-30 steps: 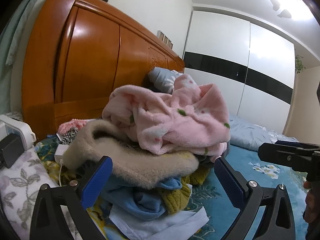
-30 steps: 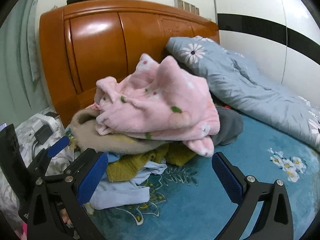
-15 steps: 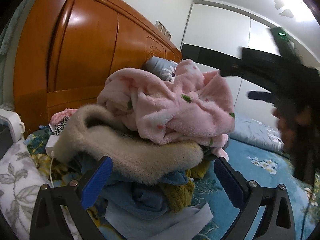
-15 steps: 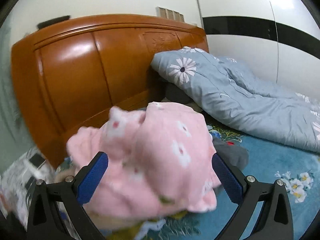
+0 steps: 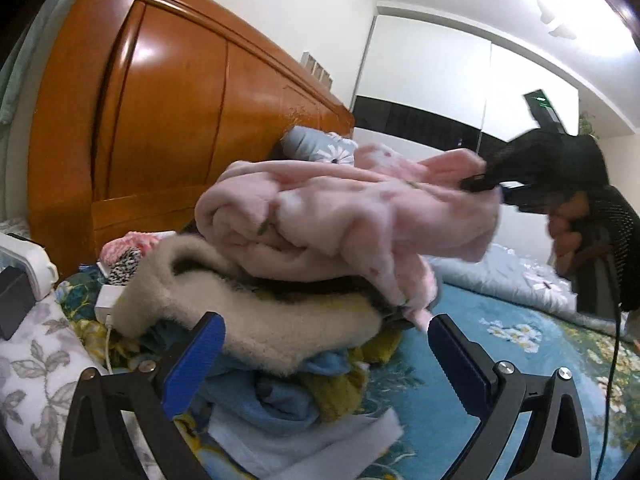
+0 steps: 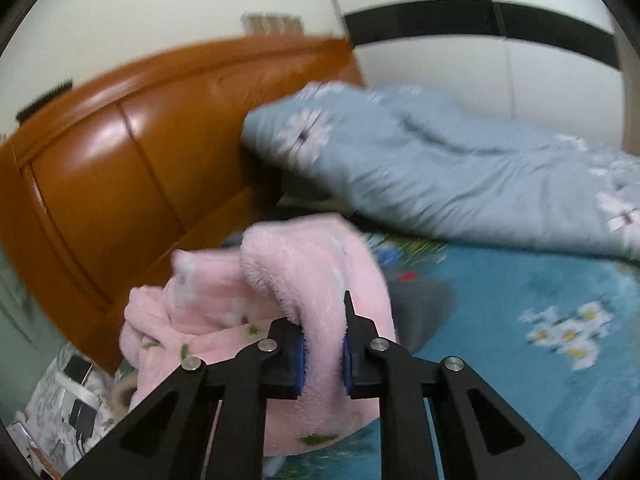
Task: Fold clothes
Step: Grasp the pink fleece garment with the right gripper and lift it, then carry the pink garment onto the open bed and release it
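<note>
On the bed, right gripper (image 6: 323,354): closing on pink fleece (image 6: 320,280)
left gripper (image 5: 326,356): spread wide, empty
risk: fleece drags the cream garment (image 5: 256,320) beneath off the pile

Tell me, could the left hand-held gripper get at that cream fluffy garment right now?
Probably yes: the left hand-held gripper is open just before the cream fluffy garment, whose near edge lies bare; the pink fleece covers only its top.

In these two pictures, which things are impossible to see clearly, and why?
- Fluffy pink fleece garment: its type; bunched, blurred in both views.
- Lower clothes under the cream furry garment: left wrist view, buried in the pile.
- Grey cloth: right wrist view, mostly behind the pink fleece.
- Right gripper: left wrist view, blurred.
</note>
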The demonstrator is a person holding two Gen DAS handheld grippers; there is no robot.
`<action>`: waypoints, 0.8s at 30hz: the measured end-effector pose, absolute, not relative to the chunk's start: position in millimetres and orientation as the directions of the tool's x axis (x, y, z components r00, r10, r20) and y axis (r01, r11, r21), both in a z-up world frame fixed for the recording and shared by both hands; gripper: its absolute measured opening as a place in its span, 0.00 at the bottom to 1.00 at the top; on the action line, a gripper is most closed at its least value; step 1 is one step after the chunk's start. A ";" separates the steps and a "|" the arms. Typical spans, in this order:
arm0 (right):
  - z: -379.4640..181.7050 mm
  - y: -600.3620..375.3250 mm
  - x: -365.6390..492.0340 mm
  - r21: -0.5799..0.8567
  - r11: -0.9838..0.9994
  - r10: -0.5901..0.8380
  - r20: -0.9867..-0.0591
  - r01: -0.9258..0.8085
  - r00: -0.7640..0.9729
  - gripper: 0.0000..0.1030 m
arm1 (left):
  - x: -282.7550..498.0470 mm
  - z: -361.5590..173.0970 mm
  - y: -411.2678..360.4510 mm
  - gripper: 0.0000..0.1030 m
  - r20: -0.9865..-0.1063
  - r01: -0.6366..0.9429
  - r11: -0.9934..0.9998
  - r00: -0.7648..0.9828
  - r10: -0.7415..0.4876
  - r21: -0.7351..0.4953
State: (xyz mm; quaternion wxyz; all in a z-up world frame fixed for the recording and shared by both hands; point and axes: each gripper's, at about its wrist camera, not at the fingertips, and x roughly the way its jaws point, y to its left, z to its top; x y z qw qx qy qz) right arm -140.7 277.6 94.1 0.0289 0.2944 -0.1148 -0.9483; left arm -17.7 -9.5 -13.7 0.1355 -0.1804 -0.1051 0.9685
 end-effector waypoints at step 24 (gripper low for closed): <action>184.7 661.5 136.6 0.076 -0.707 0.612 -0.434 -0.703 -0.662 0.13 | 21.1 26.6 148.5 1.00 -0.333 -0.533 -0.832 -0.764 0.552 -0.157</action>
